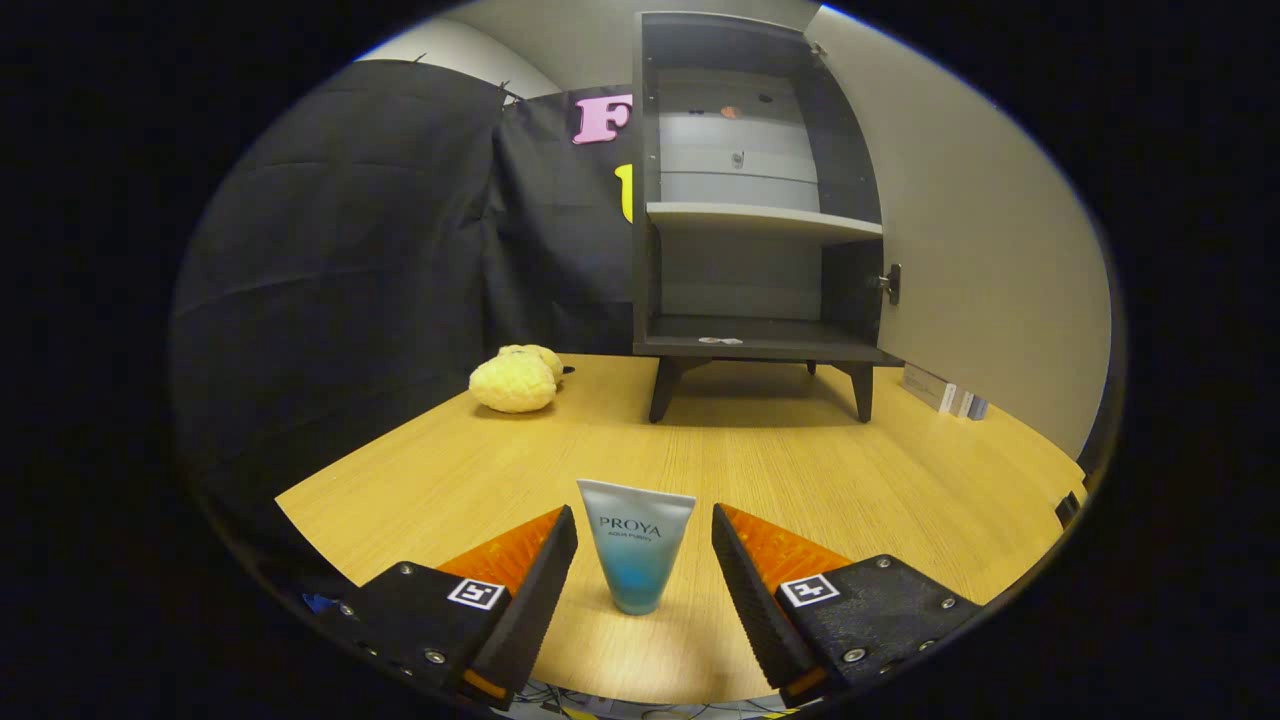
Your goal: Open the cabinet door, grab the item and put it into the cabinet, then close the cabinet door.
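Jaws are held wide apart; the gripper [640,530] grasps nothing. A tube [636,545] is stood between the fingers, untouched. The cabinet [750,220] beyond is open.

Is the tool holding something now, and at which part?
Nothing is held. The tool is open; the pale blue plastic tube stands on its cap between the fingers, with gaps on both sides.

The claw [644,545], its fingers apart, has black textured mounts with silver screws and square black-and-white markers.
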`<state>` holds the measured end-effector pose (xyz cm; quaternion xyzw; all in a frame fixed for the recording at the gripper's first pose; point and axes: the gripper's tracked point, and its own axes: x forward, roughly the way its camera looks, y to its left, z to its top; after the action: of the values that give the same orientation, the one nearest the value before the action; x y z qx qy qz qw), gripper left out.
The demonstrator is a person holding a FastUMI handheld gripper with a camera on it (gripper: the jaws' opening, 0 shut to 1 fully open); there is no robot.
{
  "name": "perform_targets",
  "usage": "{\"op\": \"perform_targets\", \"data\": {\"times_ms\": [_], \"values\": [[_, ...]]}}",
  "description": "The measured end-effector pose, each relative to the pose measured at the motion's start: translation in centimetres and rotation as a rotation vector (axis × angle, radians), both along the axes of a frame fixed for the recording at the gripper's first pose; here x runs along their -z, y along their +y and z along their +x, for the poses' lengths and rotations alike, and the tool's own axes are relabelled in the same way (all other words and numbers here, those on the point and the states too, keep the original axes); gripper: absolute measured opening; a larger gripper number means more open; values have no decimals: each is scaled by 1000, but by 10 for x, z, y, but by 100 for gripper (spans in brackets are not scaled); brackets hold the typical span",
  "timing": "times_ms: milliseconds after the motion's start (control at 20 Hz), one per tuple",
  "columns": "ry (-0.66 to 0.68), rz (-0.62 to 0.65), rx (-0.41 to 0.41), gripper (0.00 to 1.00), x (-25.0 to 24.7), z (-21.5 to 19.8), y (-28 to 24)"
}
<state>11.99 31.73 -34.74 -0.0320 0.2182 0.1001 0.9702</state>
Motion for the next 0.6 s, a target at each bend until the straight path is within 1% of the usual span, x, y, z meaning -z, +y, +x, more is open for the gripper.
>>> {"op": "perform_targets", "data": {"times_ms": [200, 350, 400, 500, 600], "values": [[60, -9, 9, 76, 19, -1, 1], [72, 4, 12, 75, 25, 0, 3], [64, 2, 13, 69, 26, 1, 6], [60, -9, 4, 53, 26, 3, 6], [63, -15, -16, 51, 26, 5, 9]]}}
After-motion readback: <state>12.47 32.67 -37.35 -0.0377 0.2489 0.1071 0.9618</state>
